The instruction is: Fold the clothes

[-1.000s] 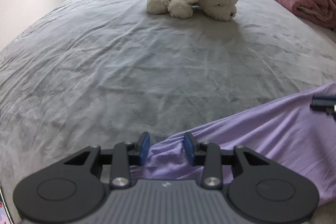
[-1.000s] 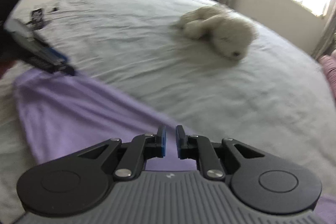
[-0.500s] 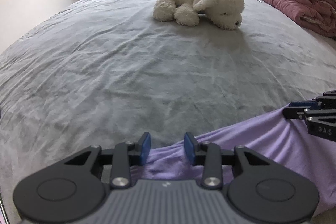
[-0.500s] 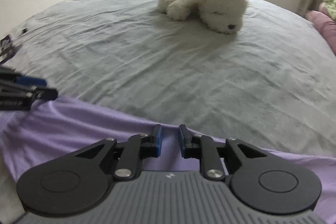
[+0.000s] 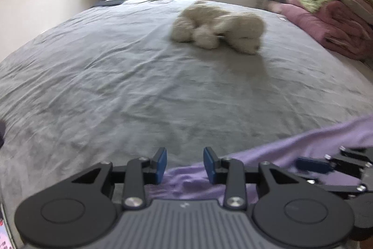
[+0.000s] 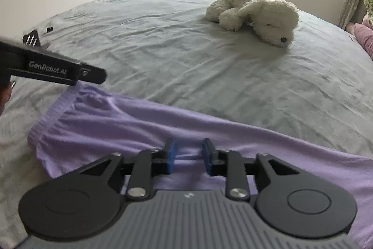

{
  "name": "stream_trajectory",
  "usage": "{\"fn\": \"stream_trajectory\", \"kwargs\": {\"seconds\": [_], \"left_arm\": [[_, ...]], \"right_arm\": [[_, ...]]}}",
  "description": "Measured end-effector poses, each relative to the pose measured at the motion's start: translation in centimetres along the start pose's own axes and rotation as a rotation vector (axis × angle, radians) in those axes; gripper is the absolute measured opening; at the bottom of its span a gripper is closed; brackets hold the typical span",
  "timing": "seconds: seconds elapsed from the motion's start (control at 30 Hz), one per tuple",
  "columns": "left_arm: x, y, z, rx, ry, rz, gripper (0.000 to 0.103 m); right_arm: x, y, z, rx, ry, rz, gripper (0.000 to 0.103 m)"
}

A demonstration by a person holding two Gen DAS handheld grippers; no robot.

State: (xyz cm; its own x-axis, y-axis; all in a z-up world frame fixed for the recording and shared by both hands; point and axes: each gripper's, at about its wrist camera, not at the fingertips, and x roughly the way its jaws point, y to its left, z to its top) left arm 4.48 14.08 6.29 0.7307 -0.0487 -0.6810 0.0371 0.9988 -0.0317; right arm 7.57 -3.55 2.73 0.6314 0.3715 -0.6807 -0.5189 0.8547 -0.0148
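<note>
A thin lilac knit garment (image 6: 186,130) lies spread across the near part of a grey bedsheet (image 6: 163,46), directly under and ahead of both hand-held tools. The right gripper (image 6: 188,156) hangs just over the middle of the cloth; its jaws have just been opening and now stand partly apart, with a small ridge of fabric rising between the blue pads (image 6: 171,156) but not pinched, so it holds nothing. The left gripper (image 5: 184,165) sits at the garment's end, over the line where lilac cloth meets sheet. Its jaws stand about as far apart, and nothing is clamped in them either; the picture there is blurred.

The cloth looks light, limp and a little stretchy. It will drape and sag rather than keep a shape, and a single layer may slip out of a shallow bite. The gathered, hemmed edge (image 6: 56,109) off to the right gripper's left, close beneath the other tool's tip, seems the firmest place to take hold, along with the matching far end. A cream plush dog (image 6: 254,15) lies well ahead, clear of the work.
</note>
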Motion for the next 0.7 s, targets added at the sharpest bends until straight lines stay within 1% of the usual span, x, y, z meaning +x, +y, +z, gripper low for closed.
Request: {"fn": "stream_trajectory", "kwargs": {"seconds": [0.1, 0.17, 0.23, 0.3, 0.4, 0.6, 0.7], "left_arm": [[-0.1, -1.8, -0.6, 0.058, 0.008, -0.060, 0.035], [0.2, -2.7, -1.0, 0.084, 0.031, -0.069, 0.035], [0.8, -3.2, -1.4, 0.098, 0.058, -0.064, 0.035], [1.3, -3.4, -1.7, 0.105, 0.072, -0.053, 0.035], [1.9, -3.5, -2.0, 0.111, 0.084, -0.031, 0.037], [2.1, -3.5, -2.2, 0.109, 0.078, -0.016, 0.037], [2.3, -3.1, -2.1, 0.092, 0.078, -0.019, 0.037]], "right_arm": [[-0.5, -0.2, -0.4, -0.002, -0.007, -0.003, 0.034], [-1.1, -1.0, -0.7, 0.035, -0.009, -0.005, 0.034], [-1.8, -1.6, -1.2, 0.069, -0.004, 0.000, 0.034], [-2.3, -1.7, -2.0, 0.076, 0.012, -0.001, 0.034], [-3.1, -1.5, -3.3, 0.069, 0.011, -0.006, 0.035], [-4.7, -1.2, -5.2, 0.068, 0.006, -0.011, 0.035], [-5.4, -1.1, -6.1, 0.054, 0.003, -0.014, 0.034]]}}
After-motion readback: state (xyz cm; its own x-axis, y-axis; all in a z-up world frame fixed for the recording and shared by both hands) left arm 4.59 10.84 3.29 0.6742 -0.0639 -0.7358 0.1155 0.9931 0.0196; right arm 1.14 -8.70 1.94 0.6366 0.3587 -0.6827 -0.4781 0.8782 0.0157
